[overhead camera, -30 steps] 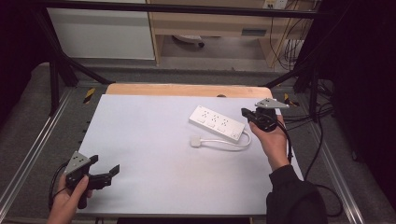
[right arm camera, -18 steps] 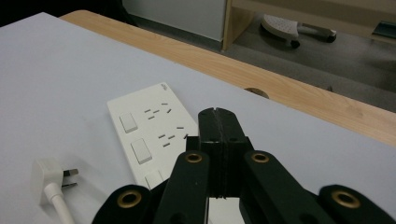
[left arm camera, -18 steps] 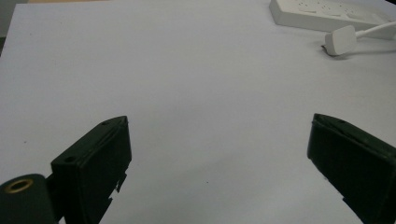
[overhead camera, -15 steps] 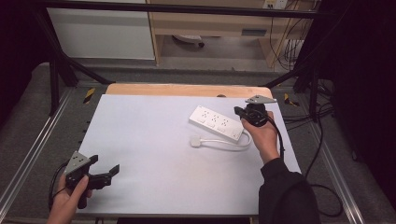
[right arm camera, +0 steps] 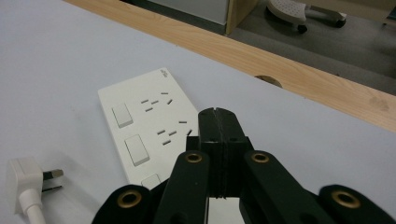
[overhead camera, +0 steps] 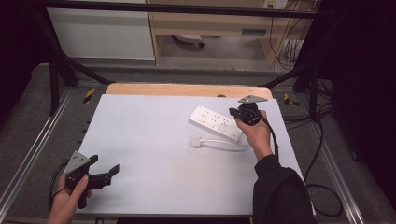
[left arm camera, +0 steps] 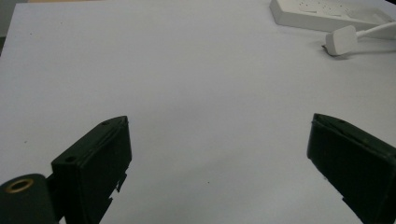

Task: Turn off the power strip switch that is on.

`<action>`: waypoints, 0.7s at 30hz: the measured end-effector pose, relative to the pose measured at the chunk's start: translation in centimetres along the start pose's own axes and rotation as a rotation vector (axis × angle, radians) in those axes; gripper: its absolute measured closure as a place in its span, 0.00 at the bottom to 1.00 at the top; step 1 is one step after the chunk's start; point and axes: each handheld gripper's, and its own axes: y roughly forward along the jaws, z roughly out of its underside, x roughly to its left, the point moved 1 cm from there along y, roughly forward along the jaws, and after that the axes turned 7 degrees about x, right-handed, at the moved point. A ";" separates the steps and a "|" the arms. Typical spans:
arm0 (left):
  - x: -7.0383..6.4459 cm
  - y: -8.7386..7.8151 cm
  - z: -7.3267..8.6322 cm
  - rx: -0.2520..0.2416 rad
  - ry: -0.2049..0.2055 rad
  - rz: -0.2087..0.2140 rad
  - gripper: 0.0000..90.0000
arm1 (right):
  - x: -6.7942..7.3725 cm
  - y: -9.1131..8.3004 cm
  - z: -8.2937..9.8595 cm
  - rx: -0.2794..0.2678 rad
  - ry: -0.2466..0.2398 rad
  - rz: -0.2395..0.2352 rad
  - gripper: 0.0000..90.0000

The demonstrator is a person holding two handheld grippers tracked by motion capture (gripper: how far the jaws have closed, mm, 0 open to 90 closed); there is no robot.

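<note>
White power strip (overhead camera: 216, 122) flat on table's far right; plug (overhead camera: 195, 141) loose beside it.

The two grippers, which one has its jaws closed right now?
The right gripper, held over the white power strip at the far right of the table. Its black jaws are pressed flat together, holding nothing. The left gripper, at the near left corner, has its jaws spread wide apart.

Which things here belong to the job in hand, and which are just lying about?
In the job:
- power strip, white, under the shut right gripper
- its plug, lying loose on the white table

Lying about:
- left gripper, open, idle at the near left corner
- black cables on the floor to the right
- wooden strip at the table's far edge
</note>
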 end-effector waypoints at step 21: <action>0.0 0.0 0.0 -0.003 0.001 0.002 0.07 | 0.7 1.8 0.9 0.051 -0.008 -0.025 1.00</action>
